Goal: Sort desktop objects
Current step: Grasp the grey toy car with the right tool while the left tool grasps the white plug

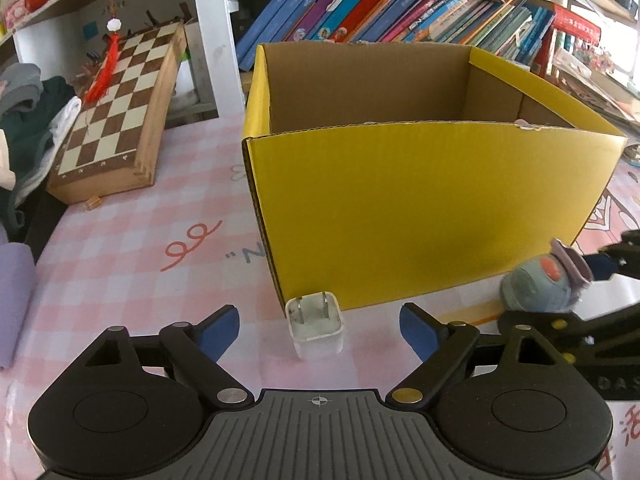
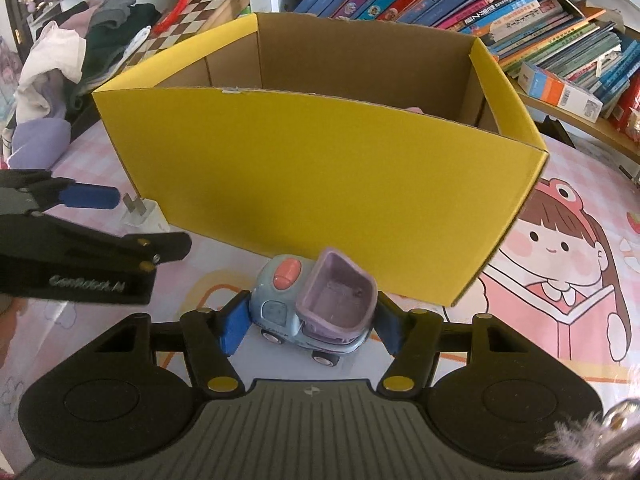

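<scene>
A white plug adapter stands on the pink tablecloth in front of the yellow cardboard box. My left gripper is open, its blue fingers on either side of the adapter with gaps. In the right wrist view a blue toy truck with a purple bucket sits between the blue fingers of my right gripper, which touch its sides. The truck and the adapter show in the other views too. The box is open at the top; something pink shows inside.
A chessboard leans at the back left beside a pile of clothes. Shelves of books stand behind the box. A purple roll lies at the left table edge.
</scene>
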The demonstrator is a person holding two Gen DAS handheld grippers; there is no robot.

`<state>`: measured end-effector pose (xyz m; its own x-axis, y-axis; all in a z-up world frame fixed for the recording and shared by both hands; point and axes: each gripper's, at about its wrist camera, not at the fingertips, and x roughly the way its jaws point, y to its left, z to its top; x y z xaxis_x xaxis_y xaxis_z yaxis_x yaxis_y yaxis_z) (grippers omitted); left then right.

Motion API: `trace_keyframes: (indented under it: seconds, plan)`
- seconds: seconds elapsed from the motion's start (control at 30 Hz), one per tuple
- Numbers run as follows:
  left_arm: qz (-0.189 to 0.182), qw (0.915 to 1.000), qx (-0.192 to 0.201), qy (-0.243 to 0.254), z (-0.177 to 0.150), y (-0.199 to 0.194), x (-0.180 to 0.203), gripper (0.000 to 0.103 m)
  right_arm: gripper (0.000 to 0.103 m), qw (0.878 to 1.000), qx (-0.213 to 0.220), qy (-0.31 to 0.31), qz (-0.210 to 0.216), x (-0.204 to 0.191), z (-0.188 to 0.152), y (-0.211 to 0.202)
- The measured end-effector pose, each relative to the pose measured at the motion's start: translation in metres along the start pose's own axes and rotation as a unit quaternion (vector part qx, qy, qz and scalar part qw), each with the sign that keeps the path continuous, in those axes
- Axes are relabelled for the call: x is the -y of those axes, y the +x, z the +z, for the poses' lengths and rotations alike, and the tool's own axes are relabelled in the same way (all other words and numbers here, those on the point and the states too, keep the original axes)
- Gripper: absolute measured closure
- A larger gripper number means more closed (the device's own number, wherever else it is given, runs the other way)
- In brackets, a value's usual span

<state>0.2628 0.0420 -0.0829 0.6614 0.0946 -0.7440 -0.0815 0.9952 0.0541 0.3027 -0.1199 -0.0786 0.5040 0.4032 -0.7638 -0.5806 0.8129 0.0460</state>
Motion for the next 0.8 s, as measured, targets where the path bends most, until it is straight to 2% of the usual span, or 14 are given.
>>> trace_keyframes:
  seconds: [0.23,0.47,0.6,0.8]
  plan:
    - [-0.001,0.9999,-0.006,-0.012,0.002,0.010,-0.002,0.044,0.041,1.000,-0.003,0.009,-0.001,0.005,-0.005,-0.006]
    - [-0.007,0.9999,0.000,-0.013,0.001,0.006,-0.001,0.062,0.041,1.000,-0.001,0.008,0.005,0.006,-0.008,-0.009]
    - [-0.004,0.9998,-0.002,-0.020,-0.001,0.004,-0.006,0.077,0.041,1.000,-0.001,0.006,0.007,0.005,-0.009,-0.011]
    - [-0.005,0.9997,-0.003,-0.023,-0.005,-0.002,-0.009,0.077,0.041,1.000,0.000,0.006,0.004,0.004,-0.011,-0.015]
